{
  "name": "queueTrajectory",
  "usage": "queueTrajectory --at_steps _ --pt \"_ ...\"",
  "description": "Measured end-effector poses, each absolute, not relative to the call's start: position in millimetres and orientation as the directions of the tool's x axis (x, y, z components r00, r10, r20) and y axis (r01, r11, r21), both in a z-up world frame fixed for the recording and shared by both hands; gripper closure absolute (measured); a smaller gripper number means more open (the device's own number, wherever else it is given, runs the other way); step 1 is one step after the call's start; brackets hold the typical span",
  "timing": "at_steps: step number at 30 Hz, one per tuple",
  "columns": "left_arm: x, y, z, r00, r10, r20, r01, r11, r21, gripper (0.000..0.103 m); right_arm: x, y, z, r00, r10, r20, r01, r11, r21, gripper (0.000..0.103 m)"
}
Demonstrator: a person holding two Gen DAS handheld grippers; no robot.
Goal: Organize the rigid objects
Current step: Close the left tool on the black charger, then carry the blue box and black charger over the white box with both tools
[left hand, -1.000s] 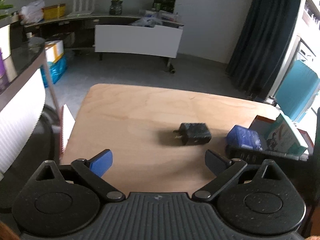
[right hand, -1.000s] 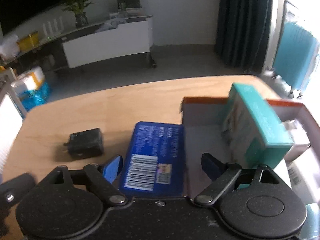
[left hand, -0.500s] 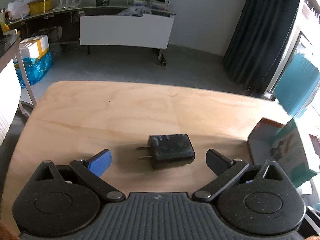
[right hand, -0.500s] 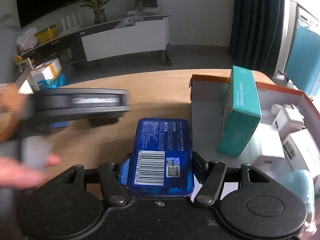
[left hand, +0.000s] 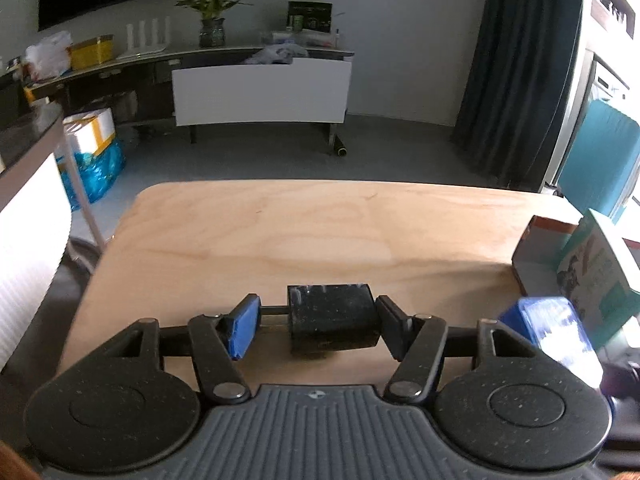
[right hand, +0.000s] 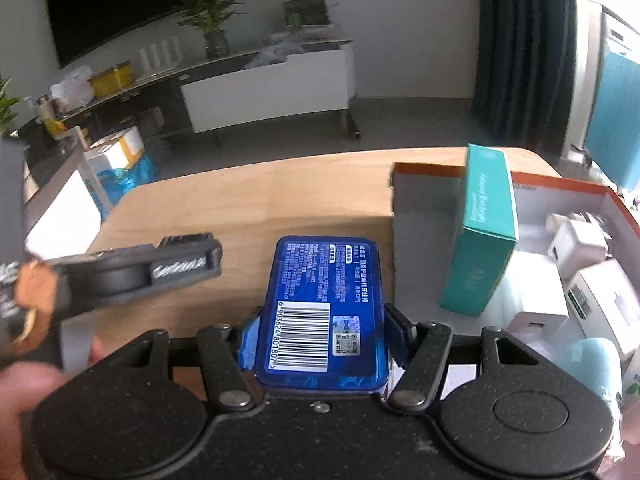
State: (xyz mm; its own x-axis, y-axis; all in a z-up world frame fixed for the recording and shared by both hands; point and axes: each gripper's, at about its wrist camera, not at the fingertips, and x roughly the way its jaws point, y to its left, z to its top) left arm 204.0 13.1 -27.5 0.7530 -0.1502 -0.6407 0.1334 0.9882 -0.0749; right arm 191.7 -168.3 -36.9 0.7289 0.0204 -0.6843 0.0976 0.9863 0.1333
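Two grippers are loaded: your left gripper (left hand: pixel 318 322) has just closed its fingers around the black charger (left hand: pixel 332 322) on the wooden table (left hand: pixel 320 236), left of the open box (right hand: pixel 532 200); your right gripper (right hand: pixel 322 330) pinches the blue tin (right hand: pixel 322 304) beside that box.

Between the left gripper (left hand: pixel 318 318) fingers sits a black charger plug (left hand: pixel 331 322): matt plastic, dusty and scuffed, with thin metal prongs toward the blue pad. That blue pad (left hand: pixel 244 326) looks rubbery and matt; the finger links are matt black plastic with bright metal rivets. Beneath the fingers, the table (left hand: pixel 320 232) is pale wood with visible grain and a satin finish. Between the right gripper (right hand: pixel 320 334) fingers, the blue tin (right hand: pixel 322 304) is glossy with a printed paper-like barcode label. Right of those fingers, the teal carton (right hand: pixel 482 236) is smooth matt cardboard inside a cardboard storage box (right hand: pixel 424 196).
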Motion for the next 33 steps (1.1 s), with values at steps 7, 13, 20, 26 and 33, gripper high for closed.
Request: queueTrajectory --at_steps 7,13,20,26,33 --pt "156.9 29.0 -1.5 0.771 -0.114 -0.627 0.085 0.993 -0.076 0.04 169.7 -162.5 -15.9 0.76 0.097 -0.643 0.002 0.988 0.152 0.03" --pt "129.1 29.0 15.6 0.786 -0.098 -0.611 0.052 0.994 -0.093 0.04 138.6 -156.4 1.3 0.775 0.103 -0.623 -0.038 0.992 0.116 0.03" --pt "98.9 21.7 28.4 0.788 -0.103 -0.607 0.046 0.993 -0.109 0.04 106.6 -165.4 18.9 0.791 0.088 -0.605 -0.042 0.995 0.091 0.03" --pt "83.2 12.9 37.0 0.795 -0.12 -0.594 0.065 0.991 -0.114 0.04 81.6 -174.5 32.1 0.81 0.072 -0.582 -0.029 0.996 0.084 0.03" --pt "65.5 4.9 44.2 0.807 -0.132 -0.576 0.081 0.99 -0.114 0.04 61.4 -179.5 42.5 0.829 0.067 -0.555 -0.029 0.997 0.077 0.03"
